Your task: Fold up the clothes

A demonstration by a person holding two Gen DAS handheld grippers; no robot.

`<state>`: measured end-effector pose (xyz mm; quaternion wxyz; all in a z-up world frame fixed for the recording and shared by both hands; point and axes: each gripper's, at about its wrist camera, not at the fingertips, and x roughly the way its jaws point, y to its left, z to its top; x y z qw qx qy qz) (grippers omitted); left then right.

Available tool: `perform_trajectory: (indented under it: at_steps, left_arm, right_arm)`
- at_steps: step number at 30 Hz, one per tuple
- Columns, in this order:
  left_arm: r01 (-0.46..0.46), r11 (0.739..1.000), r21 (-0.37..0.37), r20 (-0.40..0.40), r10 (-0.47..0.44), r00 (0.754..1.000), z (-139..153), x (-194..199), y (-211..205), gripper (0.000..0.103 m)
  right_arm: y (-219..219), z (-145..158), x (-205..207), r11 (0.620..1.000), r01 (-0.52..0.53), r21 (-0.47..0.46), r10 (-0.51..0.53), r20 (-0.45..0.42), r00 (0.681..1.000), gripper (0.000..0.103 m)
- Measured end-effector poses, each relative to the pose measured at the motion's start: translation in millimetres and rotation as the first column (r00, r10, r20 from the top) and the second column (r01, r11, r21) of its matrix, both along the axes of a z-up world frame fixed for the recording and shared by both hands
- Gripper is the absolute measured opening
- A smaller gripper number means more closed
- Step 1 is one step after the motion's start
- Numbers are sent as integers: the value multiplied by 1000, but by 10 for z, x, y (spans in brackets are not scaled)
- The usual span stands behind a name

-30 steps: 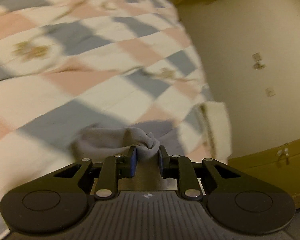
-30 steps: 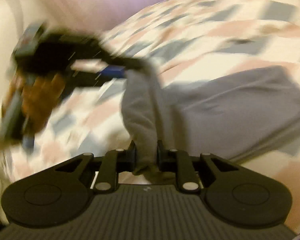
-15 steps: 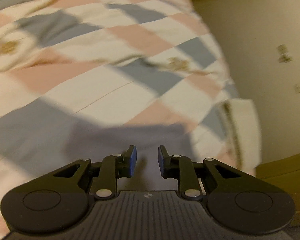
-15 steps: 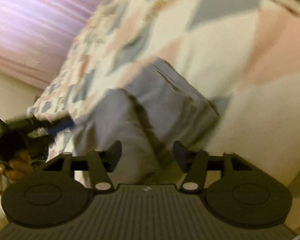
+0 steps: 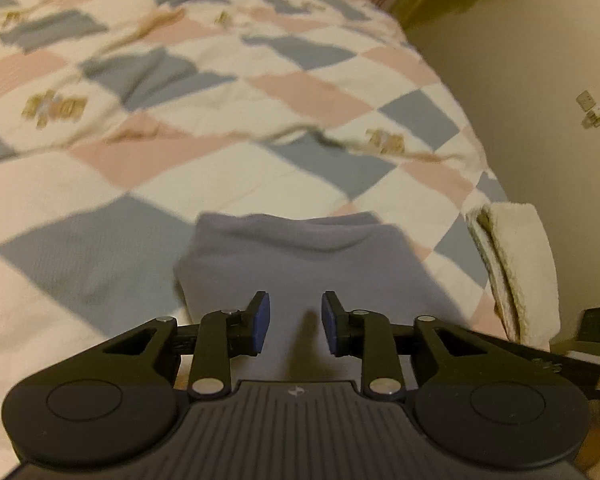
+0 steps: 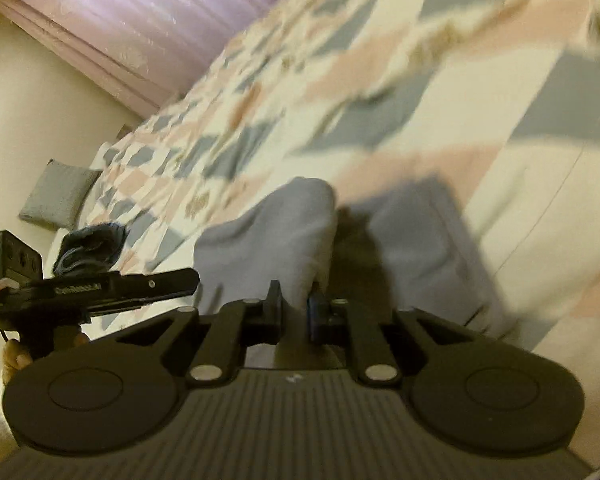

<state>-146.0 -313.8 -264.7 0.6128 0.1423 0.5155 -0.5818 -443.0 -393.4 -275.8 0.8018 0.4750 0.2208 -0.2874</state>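
A grey garment (image 5: 300, 256) lies folded on the checked quilt (image 5: 220, 184), just ahead of my left gripper (image 5: 294, 322). The left jaws are opening, and between the blue pads (image 5: 262, 320) there is only air above the cloth. In the right wrist view the same grey garment (image 6: 276, 236) shows a raised fold. My right gripper (image 6: 296, 308) is closing, and its jaws pinch the lower edge of that fold. The left gripper's black body (image 6: 100, 290) reaches in from the left, held by a hand (image 6: 16, 356).
A cream folded blanket (image 5: 516, 264) hangs at the bed's right edge beside a bare wall (image 5: 540, 60). A dark blue garment (image 6: 88, 248) and a grey cushion (image 6: 56, 196) lie at the bed's far end. A purple curtain (image 6: 160, 20) is behind.
The left gripper let go of the bunched grey cloth, which now lies flat in front of it. The right gripper opened wide, swung round, and has shut on a fold of the garment.
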Motion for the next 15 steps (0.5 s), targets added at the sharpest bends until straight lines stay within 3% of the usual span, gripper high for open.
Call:
perform_trajectory:
  at_steps: [5,10,15]
  left_arm:
    - [42,999,-9,29,-42,999,-121,-127,-189,31]
    - [82,996,-21,55,-81,995,-149,-268,-239,31]
    - [103,993,-52,62,-100,993,-34,-290,-273,32]
  right_arm:
    - [-119,-128,-184,999,50,-22,-52,-115,992,11]
    - [-176,-363,-233,997,73,-8,-73,-109,991,11]
    - [-73,-342,-313,987,152,-54,-158,-135,978,10]
